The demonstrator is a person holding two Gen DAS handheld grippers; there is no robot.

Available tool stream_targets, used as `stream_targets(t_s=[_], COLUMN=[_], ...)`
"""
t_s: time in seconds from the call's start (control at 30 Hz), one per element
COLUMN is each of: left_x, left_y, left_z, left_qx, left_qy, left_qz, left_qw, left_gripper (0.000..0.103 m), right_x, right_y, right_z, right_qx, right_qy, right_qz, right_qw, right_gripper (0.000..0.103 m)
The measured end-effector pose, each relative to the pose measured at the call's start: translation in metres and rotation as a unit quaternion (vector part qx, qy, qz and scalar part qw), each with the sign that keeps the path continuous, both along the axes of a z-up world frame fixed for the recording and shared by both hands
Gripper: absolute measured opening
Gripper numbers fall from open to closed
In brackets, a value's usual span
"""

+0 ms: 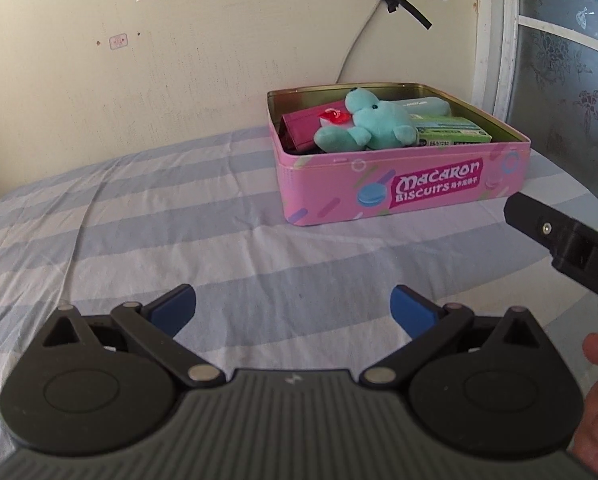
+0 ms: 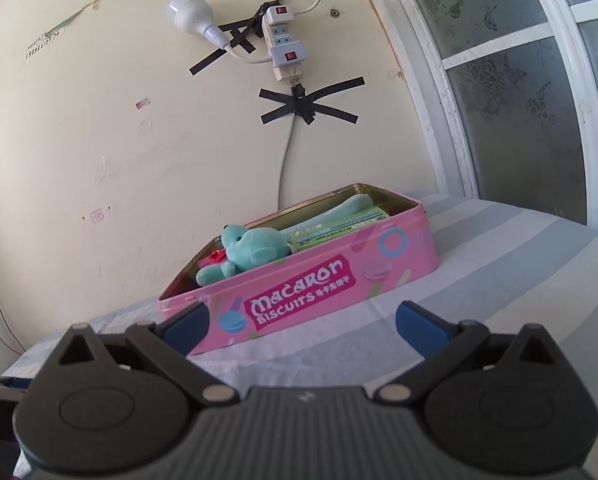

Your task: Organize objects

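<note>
A pink "Macaron Biscuits" tin (image 1: 403,188) stands open on the striped bed, far right in the left wrist view and just ahead in the right wrist view (image 2: 339,280). Inside lie a teal plush bear (image 1: 371,124) (image 2: 251,254), a magenta box (image 1: 299,130), a green box (image 1: 451,132) (image 2: 339,228) and a teal pouch (image 1: 419,106). My left gripper (image 1: 293,312) is open and empty over the sheet, well short of the tin. My right gripper (image 2: 301,326) is open and empty close to the tin's front wall; part of it shows in the left wrist view (image 1: 559,236).
The blue and white striped sheet (image 1: 159,220) covers the bed. A cream wall (image 2: 119,140) rises behind the tin, with a taped power strip (image 2: 283,44) and cable. A frosted window (image 2: 519,80) stands at the right.
</note>
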State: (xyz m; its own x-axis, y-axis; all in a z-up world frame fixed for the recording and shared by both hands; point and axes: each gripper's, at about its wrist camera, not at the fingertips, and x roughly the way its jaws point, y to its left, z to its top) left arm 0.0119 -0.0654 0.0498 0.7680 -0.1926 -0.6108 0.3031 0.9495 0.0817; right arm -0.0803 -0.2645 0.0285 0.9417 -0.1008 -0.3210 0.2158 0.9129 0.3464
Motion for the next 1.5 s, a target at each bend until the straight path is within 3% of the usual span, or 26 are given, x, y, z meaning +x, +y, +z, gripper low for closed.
stream_targets(t_s=[0.7,1.5], left_x=[0.02,0.023], left_y=[0.018,0.02], left_z=[-0.015,-0.017], left_qx=[-0.023,-0.024], left_qy=[0.045,0.047], left_qz=[0.011,0.008], left_qw=[0.9987,0.9985], left_gripper=[0.103,0.103], right_x=[0.009,0.012], right_y=[0.019,0.022], right_z=[-0.002,-0.002], right_qx=[-0.018,-0.022], right_qy=[0.018,0.023], right_qz=[0.006,0.009], right_qw=[1.0,0.999], right_gripper=[0.103,0.103])
